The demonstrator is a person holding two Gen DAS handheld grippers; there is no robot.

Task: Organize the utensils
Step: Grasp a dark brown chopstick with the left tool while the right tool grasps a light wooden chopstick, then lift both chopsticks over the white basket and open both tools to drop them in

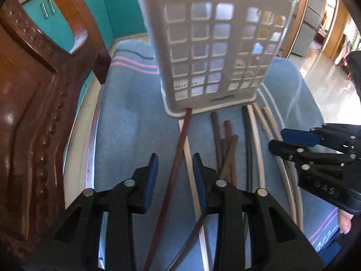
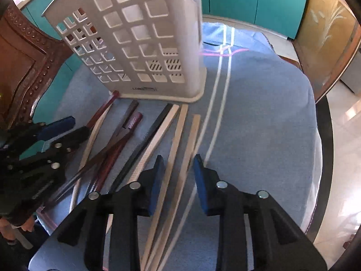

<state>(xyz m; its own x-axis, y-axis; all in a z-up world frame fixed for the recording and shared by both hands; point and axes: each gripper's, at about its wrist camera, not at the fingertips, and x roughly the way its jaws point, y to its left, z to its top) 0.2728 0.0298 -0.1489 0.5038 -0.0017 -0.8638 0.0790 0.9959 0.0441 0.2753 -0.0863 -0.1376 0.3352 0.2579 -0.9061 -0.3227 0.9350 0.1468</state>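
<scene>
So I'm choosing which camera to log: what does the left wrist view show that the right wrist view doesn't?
Left wrist only: the open left gripper from behind, straddling a red-brown chopstick, the right gripper at the right edge, and grey drawers behind.

Right wrist only: the open right gripper above two pale chopsticks, the cloth's white stripes, and a gold panel.

Both: the white holder, the loose chopsticks in front of it, the blue cloth, the carved chair and teal cabinets.
</scene>
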